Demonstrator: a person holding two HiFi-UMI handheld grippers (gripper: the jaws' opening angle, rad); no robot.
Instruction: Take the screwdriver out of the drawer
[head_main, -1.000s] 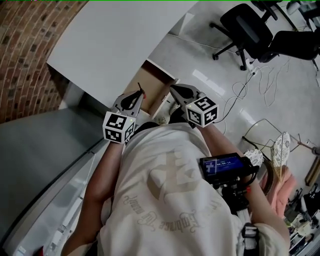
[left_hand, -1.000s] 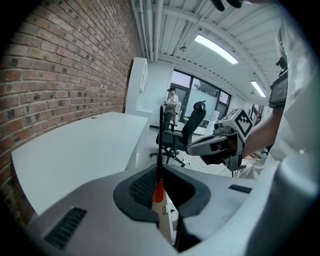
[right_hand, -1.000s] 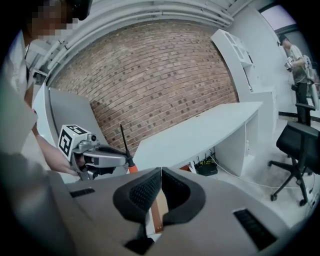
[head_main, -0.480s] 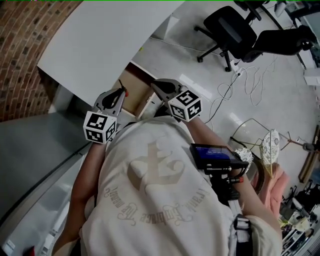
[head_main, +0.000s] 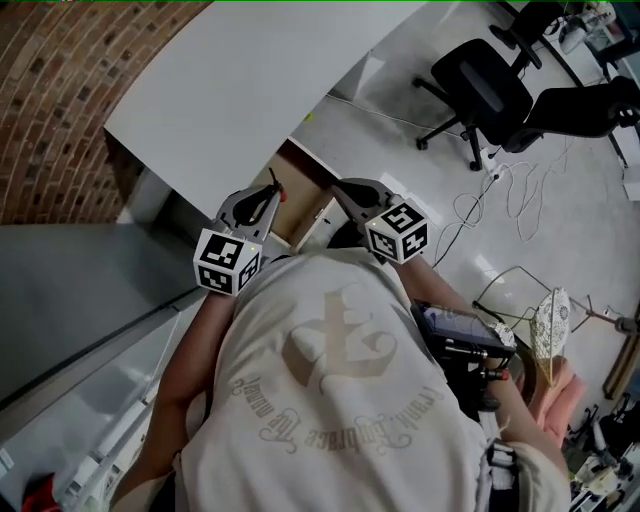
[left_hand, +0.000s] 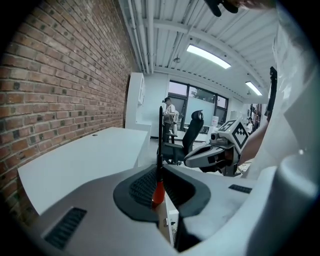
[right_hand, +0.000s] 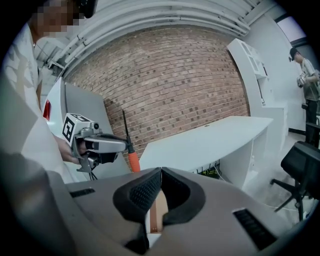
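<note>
Orange-handled screwdriver (left_hand: 160, 155) is out of the drawer, pinched in the left gripper (head_main: 268, 195), jaws narrow on it, seemingly where handle meets shaft. Risk: so small a grip lets it pivot or slip if tilted, dropping back toward the open wooden drawer (head_main: 305, 180). Slim dark shaft points to 12 o'clock. At 3 o'clock, right gripper (head_main: 350, 188) closed, empty.

- The fingers (left_hand: 140, 187) of the left gripper (left_hand: 159, 175) are hiding the lower end of the screwdriver (left_hand: 158, 194), at its orange handle.
- In the head view, the right gripper (head_main: 345, 186) and the person's shirt (head_main: 340, 400) are covering much of the drawer (head_main: 308, 188); its inside is not showing.
- The right gripper view's edge is cutting off the office chair (right_hand: 300, 165).
</note>
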